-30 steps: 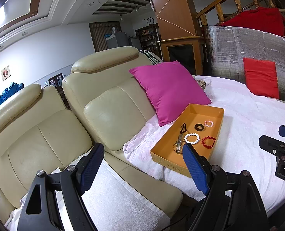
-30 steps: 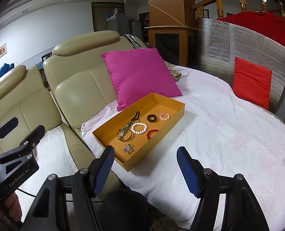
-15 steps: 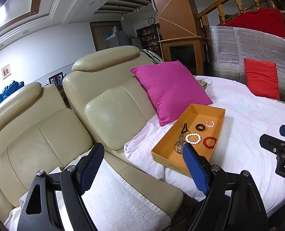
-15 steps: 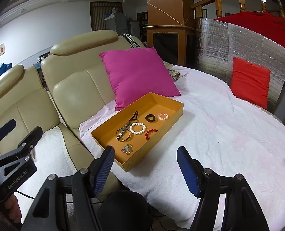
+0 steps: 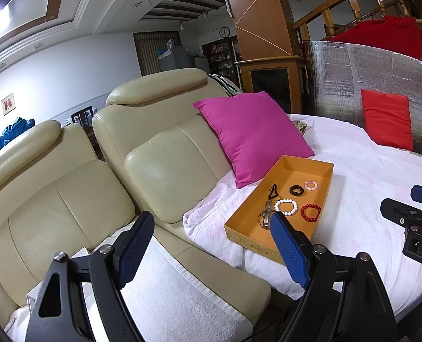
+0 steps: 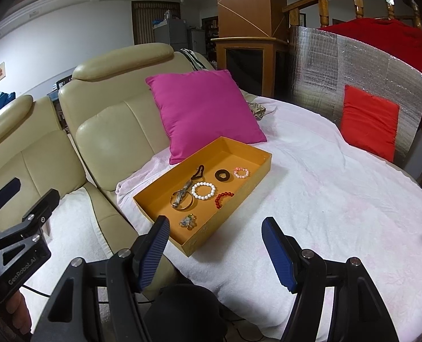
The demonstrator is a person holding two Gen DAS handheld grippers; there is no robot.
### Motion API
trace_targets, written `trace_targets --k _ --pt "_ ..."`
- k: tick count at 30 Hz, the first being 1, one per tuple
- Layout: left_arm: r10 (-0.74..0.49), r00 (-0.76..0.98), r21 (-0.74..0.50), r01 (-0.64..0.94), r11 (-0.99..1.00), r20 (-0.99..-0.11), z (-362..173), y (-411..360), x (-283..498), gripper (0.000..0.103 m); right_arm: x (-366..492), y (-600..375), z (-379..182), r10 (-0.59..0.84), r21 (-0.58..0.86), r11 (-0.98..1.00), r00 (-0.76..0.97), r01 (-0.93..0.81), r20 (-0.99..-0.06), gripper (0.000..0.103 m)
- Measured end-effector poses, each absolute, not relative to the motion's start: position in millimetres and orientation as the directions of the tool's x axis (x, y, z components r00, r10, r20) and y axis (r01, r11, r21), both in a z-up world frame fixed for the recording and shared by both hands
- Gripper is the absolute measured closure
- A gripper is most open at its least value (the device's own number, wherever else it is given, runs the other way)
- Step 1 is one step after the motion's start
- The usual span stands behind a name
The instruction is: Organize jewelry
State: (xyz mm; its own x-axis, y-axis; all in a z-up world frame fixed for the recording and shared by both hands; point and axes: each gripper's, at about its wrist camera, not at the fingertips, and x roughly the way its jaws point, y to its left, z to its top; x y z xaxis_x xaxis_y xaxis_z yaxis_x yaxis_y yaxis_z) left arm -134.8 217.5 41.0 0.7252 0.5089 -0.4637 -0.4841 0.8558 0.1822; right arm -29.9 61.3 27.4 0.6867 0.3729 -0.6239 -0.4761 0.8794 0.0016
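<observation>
Jewelry tray on a draped table, both grippers held back

Blue-padded fingers of the right gripper (image 6: 215, 252) fill the near foreground, spread apart with nothing between them, above the near edge of a round table (image 6: 339, 199) covered in a white cloth. The left gripper (image 5: 211, 252) hangs over a cream leather sofa (image 5: 68, 188), its fingers also spread and empty.

Just past the fingers, an orange tray (image 6: 248, 182) rests on the table's left side, near the sofa. Inside it lie a small sparkly piece (image 6: 187, 221) nearest the front, a metal watch (image 6: 182, 196), a white bead bracelet (image 6: 203, 190), a red bead bracelet (image 6: 222, 198), a black ring-shaped piece (image 6: 222, 175), a pink bead bracelet (image 6: 241, 173) and a black loop (image 6: 198, 171).

Behind the tray, a magenta cushion (image 6: 205, 111) leans against the sofa back. Farther right, a red cushion (image 6: 367, 122) leans on a silver foil panel (image 6: 319, 65).
</observation>
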Motion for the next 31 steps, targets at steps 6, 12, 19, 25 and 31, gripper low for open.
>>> trace_targets --k 6,12,19,25,31 --pt "0.507 0.725 0.173 -0.487 0.856 -0.466 40 222 -135 0.019 -28 65 27 0.368 -0.001 0.882 0.690 -0.471 -0.623 0.032" --pt "0.506 0.722 0.169 -0.489 0.856 -0.472 36 228 -134 0.019 -28 72 24 0.365 -0.010 0.878 0.684 -0.478 -0.632 0.032" --pt "0.505 0.721 0.163 -0.492 0.855 -0.475 33 236 -131 0.019 -26 80 23 0.360 -0.019 0.877 0.685 -0.479 -0.633 0.032" --pt "0.498 0.731 0.159 -0.484 0.860 -0.467 32 237 -125 0.019 -14 89 18 0.365 -0.022 0.869 0.672 -0.494 -0.644 0.032" --pt "0.439 0.747 0.161 -0.418 0.894 -0.498 23 214 -85 0.019 20 54 12 0.371 0.040 0.894 0.686 -0.447 -0.626 0.032"
